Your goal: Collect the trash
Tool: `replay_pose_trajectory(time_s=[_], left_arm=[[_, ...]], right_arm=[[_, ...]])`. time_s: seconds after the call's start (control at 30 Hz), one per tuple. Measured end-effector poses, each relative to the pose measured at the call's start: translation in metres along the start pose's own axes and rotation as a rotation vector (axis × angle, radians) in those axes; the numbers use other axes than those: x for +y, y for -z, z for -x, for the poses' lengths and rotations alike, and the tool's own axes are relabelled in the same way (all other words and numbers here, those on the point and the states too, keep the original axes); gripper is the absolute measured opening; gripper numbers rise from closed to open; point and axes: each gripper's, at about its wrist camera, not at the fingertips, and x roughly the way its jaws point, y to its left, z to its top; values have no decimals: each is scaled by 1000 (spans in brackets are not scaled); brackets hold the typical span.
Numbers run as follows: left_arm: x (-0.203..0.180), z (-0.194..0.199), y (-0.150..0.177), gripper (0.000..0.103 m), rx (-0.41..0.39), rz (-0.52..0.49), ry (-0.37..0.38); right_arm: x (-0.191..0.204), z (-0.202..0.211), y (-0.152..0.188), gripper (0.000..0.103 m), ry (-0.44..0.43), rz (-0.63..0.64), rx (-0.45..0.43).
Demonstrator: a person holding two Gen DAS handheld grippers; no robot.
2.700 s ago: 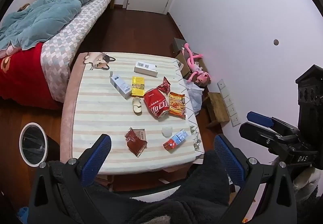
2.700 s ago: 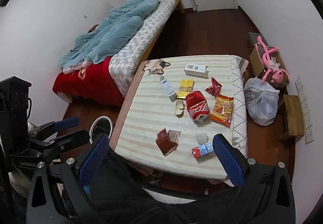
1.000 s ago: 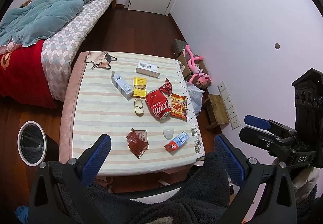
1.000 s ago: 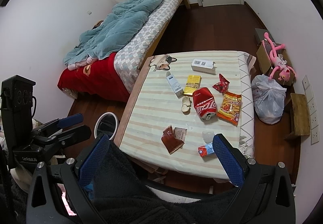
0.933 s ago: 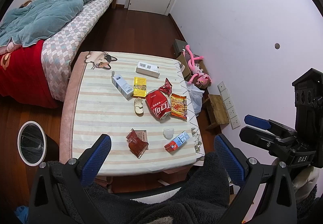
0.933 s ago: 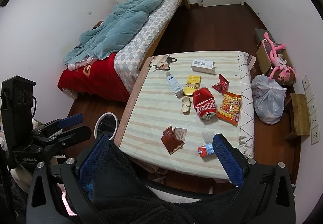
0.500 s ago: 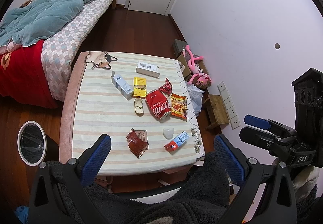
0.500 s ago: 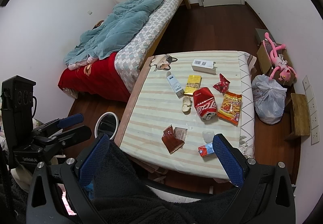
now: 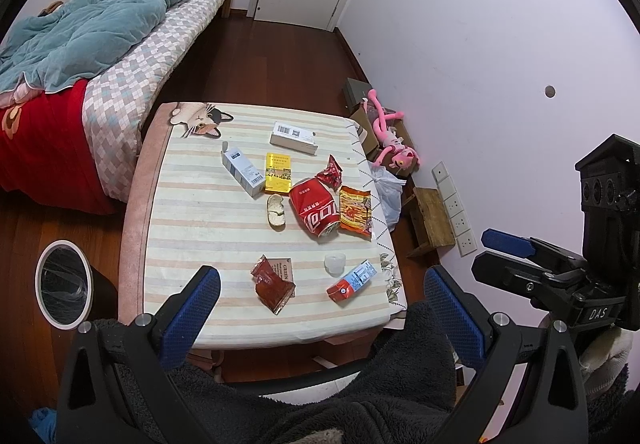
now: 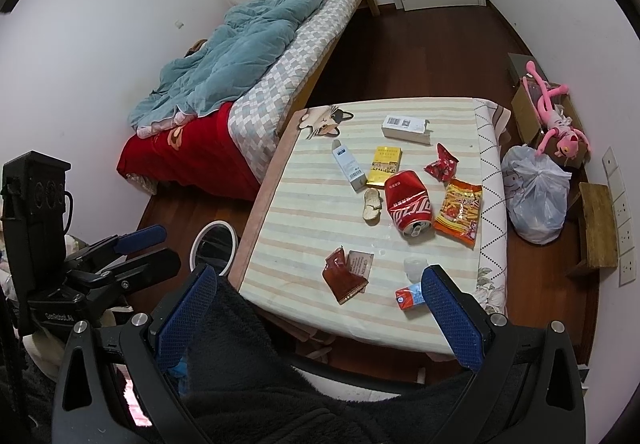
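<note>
Trash lies on a striped table point(image 9: 192, 228): a crushed red can point(image 9: 316, 209) point(image 10: 409, 203), an orange snack bag point(image 9: 354, 211) point(image 10: 459, 212), a red wrapper point(image 9: 330, 173), a dark red sachet point(image 9: 273, 286) point(image 10: 342, 278), a small red-blue carton point(image 9: 352, 280) point(image 10: 409, 296), a clear cup point(image 9: 334, 264), a bread piece point(image 9: 276, 211), a yellow pack point(image 9: 278, 171) and two white boxes point(image 9: 242, 173) point(image 9: 294, 137). My left gripper point(image 9: 320, 308) and right gripper point(image 10: 320, 308) are both open and empty, high above the table's near edge.
A white-rimmed bin point(image 9: 64, 284) point(image 10: 214, 244) stands on the floor left of the table. A bed point(image 9: 100, 43) lies at the far left. A plastic bag point(image 10: 536, 195), a pink plush toy point(image 10: 556, 119) and a wooden stool point(image 10: 598, 232) sit right of the table.
Both views have shifted only slightly since the earliest frames. In the last second nothing has visibly changed; both grippers stay open.
</note>
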Motion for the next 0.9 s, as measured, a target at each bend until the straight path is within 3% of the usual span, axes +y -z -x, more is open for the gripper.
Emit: replay_pose_trajectory(time_s=[0.6,0.73,0.9], left_arm=[[4,-5,2,103,3,4,-16],[22,-37,-5,103,-9,31,-122],[61,-110,-21,103,48,110,-241]], right_arm=[[-3,-7,0,103,-10,-3,15],[-18,-18,-4,103,20,-58,6],[-81,-67,-17,103,118,-250,-10]])
